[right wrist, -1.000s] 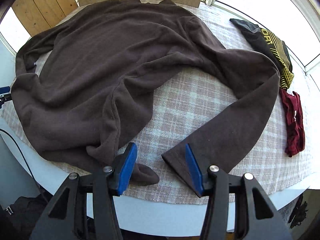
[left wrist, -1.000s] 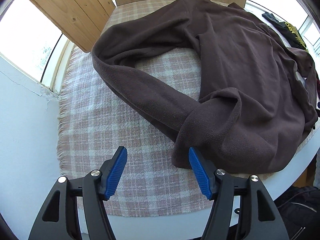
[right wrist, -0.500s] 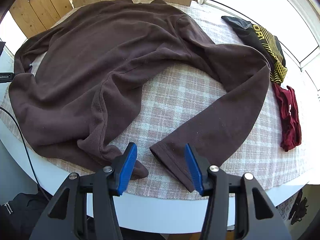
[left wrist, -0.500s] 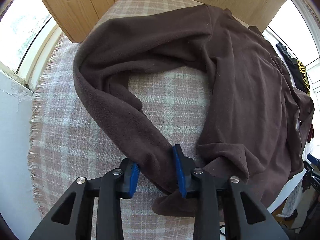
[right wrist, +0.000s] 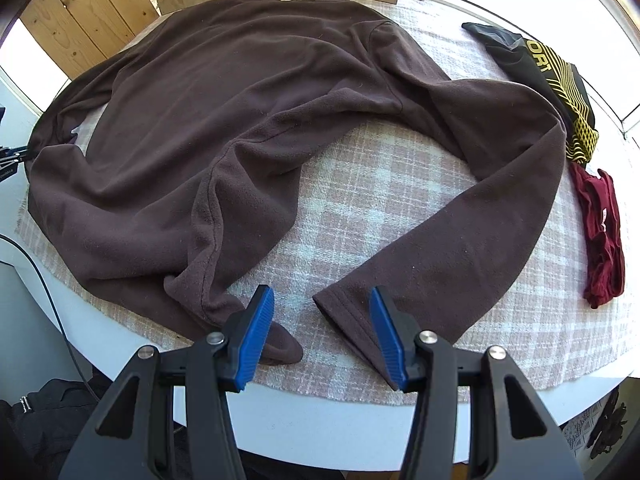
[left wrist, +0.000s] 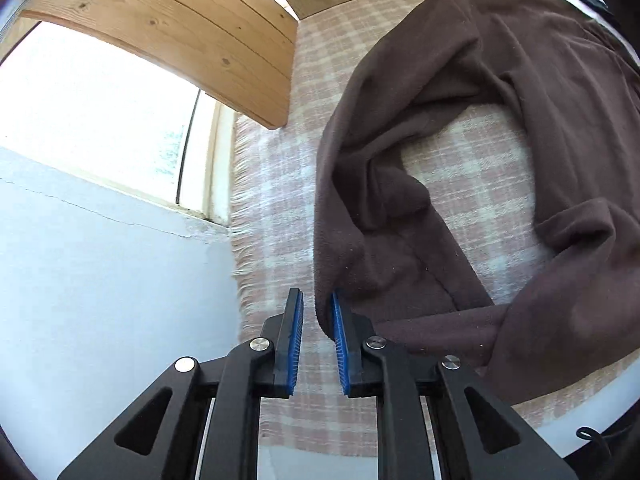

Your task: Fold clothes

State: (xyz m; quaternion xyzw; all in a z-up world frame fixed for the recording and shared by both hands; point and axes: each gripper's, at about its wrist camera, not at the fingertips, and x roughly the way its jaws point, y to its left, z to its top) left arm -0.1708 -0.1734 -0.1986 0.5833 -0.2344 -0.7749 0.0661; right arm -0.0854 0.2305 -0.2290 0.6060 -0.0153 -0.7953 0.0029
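I count three garments on my checked cloth (right wrist: 384,208): one brown sweater (right wrist: 224,120) spread at centre, one black-and-yellow top (right wrist: 560,80) at two o'clock, one red one (right wrist: 602,236) at three. My left gripper (left wrist: 317,344) has just narrowed, its jaws a slim gap beside the sleeve's edge; my right gripper (right wrist: 322,336) hangs half open over a cuff.

Brown fleece sweater (right wrist: 248,92) sprawled (sleeves curled)

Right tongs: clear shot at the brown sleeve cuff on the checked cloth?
Probably yes. The right tongs stand open with the sleeve cuff lying flat on the checked cloth between the two fingers, nothing on top of it.
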